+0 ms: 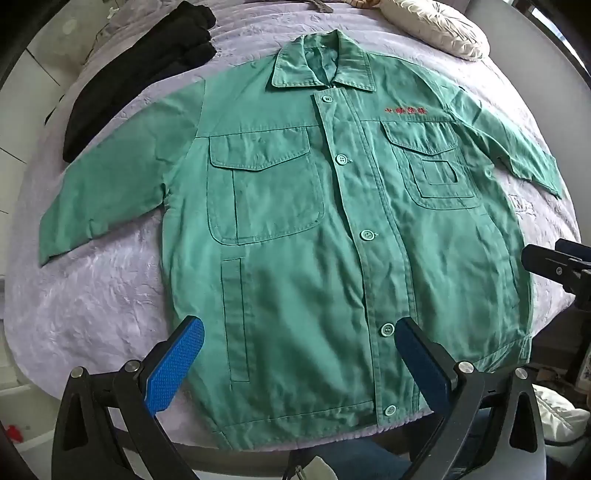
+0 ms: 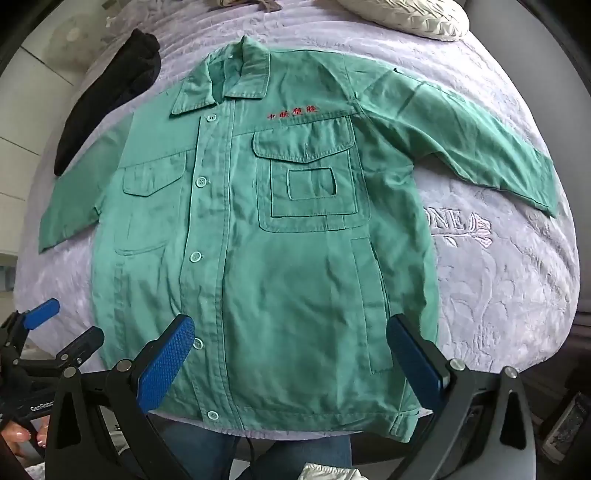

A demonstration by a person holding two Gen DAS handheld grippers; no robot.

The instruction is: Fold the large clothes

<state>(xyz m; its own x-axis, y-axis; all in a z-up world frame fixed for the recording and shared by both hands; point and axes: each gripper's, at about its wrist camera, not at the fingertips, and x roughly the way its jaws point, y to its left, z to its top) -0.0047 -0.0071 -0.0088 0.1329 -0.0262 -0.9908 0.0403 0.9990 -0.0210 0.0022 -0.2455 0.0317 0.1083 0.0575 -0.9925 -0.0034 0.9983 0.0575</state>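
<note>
A green work jacket [image 1: 295, 229] [image 2: 258, 240] lies flat and buttoned on a lilac bedspread [image 1: 103, 295] [image 2: 498, 277], collar at the far side and both sleeves spread out. Red lettering sits above its chest pocket. My left gripper [image 1: 299, 332] hovers open above the jacket's lower front, with nothing between its blue pads [image 1: 177, 369]. My right gripper [image 2: 291, 328] is open too, above the lower hem on the jacket's right half. The left gripper [image 2: 62, 328] also shows at the lower left of the right wrist view, and part of the right gripper's frame [image 1: 561, 266] shows in the left wrist view.
A black garment [image 1: 147, 74] [image 2: 110, 96] lies at the far left of the bed. A cream pillow [image 1: 439, 26] [image 2: 410, 14] sits at the far right. A person's jeans [image 2: 207, 446] and a hand [image 2: 22, 435] are at the near edge.
</note>
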